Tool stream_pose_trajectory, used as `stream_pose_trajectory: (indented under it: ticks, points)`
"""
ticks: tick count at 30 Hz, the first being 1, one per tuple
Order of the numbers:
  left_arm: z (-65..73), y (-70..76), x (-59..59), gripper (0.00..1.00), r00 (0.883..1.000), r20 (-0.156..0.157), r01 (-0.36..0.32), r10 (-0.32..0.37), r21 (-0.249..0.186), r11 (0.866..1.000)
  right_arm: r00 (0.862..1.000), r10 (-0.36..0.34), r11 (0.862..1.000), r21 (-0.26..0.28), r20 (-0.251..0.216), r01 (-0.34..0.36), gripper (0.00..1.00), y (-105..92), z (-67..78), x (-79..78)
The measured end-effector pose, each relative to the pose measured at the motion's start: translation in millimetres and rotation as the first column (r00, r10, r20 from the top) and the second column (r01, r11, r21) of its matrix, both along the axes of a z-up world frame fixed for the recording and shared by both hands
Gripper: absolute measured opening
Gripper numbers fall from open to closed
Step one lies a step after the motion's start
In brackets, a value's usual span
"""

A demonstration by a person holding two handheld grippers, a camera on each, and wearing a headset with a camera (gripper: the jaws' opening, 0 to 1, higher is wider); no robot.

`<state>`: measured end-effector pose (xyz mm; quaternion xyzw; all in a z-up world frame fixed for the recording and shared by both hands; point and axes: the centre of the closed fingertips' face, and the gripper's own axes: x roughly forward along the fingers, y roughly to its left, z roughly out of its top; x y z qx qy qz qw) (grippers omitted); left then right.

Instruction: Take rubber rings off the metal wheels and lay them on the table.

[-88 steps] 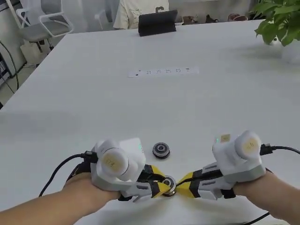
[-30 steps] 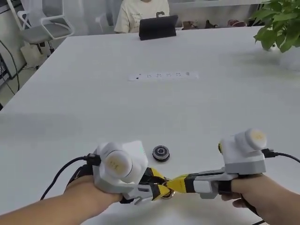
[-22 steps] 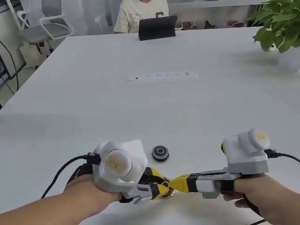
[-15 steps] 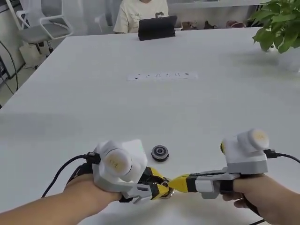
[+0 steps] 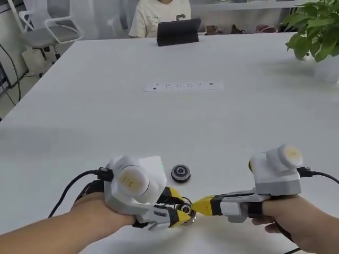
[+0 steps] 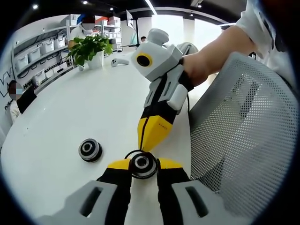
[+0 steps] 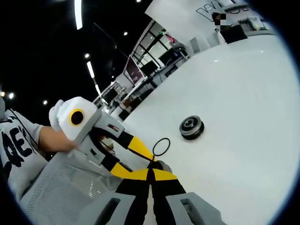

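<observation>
Left gripper point(image 6: 144, 164) clamps wheel point(image 6: 143, 165), lower centre of head view. Right gripper point(image 7: 149, 169) tips pressed together, pinching rubber ring point(image 7: 161, 146), which loops just beyond them toward that wheel. Second wheel point(image 5: 181, 173) sits beside them on the counter point(image 5: 175, 121).

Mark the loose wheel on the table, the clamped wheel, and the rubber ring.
Loose black-rimmed metal wheel point(image 6: 90, 150), left gripper view, hub.
Clamped silver metal wheel point(image 6: 143, 165), left gripper view, hub.
Thin black rubber ring point(image 7: 163, 138), right gripper view, loop's top edge.

Held wheel point(image 5: 189, 216) mostly hidden by fingers point(image 5: 204, 205) (head view).
</observation>
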<state>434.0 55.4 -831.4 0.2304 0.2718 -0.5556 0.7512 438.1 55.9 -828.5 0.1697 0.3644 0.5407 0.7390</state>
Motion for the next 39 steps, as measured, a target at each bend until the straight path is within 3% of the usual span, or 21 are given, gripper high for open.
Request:
stream_pose_trajectory:
  ticks: [11, 27, 39]
  points:
    - [18.5, 12.0, -7.9, 0.27, 1.000, -0.010, -0.005, 0.005, -0.036, 0.999, 1.000, 0.012, 1.000, 0.011, 0.013, -0.013, 0.00, 1.2, 9.1, 0.5]
    - [44.9, 48.0, -12.0, 0.43, 0.998, -0.007, -0.070, 0.069, -0.083, 0.994, 0.999, 0.038, 0.999, 0.017, 0.033, -0.038, 0.00, 10.3, 26.0, 6.0]
    - [52.9, 75.0, -13.7, 0.54, 0.992, -0.009, -0.126, 0.125, -0.093, 0.988, 0.996, 0.075, 0.997, 0.009, 0.044, -0.075, 0.00, 27.3, 30.8, 9.1]
